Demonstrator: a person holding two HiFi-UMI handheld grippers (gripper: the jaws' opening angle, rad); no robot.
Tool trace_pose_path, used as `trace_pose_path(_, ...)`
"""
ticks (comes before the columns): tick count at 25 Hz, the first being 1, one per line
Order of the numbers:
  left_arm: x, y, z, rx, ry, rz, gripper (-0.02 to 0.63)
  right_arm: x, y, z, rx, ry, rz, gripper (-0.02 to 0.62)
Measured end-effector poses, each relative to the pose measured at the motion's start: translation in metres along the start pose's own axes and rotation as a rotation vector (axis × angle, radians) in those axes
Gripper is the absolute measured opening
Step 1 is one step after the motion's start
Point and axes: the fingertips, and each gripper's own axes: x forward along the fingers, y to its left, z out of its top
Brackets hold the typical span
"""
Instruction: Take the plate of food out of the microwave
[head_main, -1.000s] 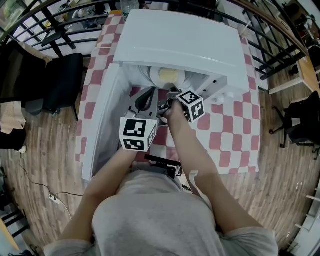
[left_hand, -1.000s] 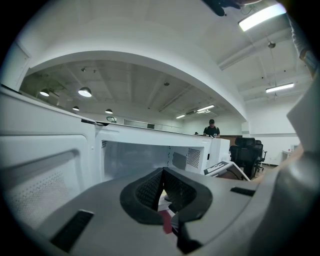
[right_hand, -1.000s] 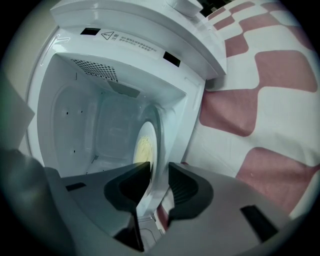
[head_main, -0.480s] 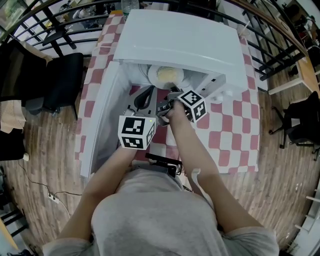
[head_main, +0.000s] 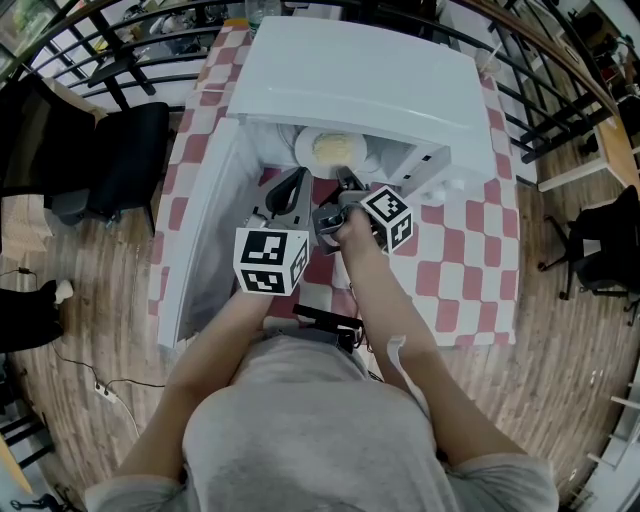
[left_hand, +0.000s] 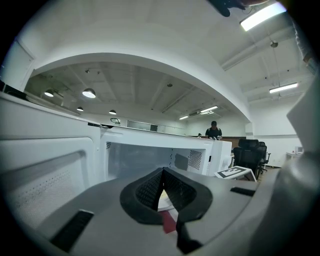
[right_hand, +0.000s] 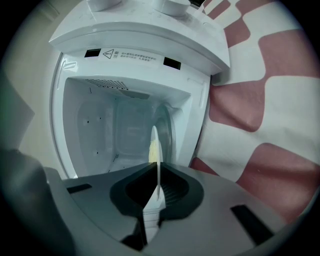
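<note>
A white microwave (head_main: 360, 80) stands on the checked table with its door (head_main: 205, 230) swung open to the left. At the mouth of its cavity sits a white plate (head_main: 335, 150) of yellow food. My right gripper (head_main: 345, 183) has just been closing and is shut on the plate's near rim. In the right gripper view the plate (right_hand: 154, 145) runs edge-on between the pads of the right gripper (right_hand: 158, 172). Beside the door, left of the plate, my left gripper (head_main: 295, 190) is shut and holds nothing. In its own view the left gripper (left_hand: 161, 172) faces the microwave (left_hand: 165, 150).
A red-and-white checked cloth (head_main: 470, 240) covers the table. Black chairs (head_main: 120, 160) stand on the wooden floor to the left, and metal railings run behind the table. The left gripper view shows a person (left_hand: 213, 131) far off and office chairs (left_hand: 250, 152).
The right gripper's jaws have closed on the plate's rim, and slightly more of the plate shows at the cavity's mouth. The left gripper has stayed put.
</note>
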Motion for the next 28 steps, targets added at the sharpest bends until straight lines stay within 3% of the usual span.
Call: trace_pose_path(28, -0.010, -0.018, -0.016, -0.034, -0.008, 0.087, 0.002, -0.056, 0.021, 0.004, -0.036, 0.112, 0.094, 0.035)
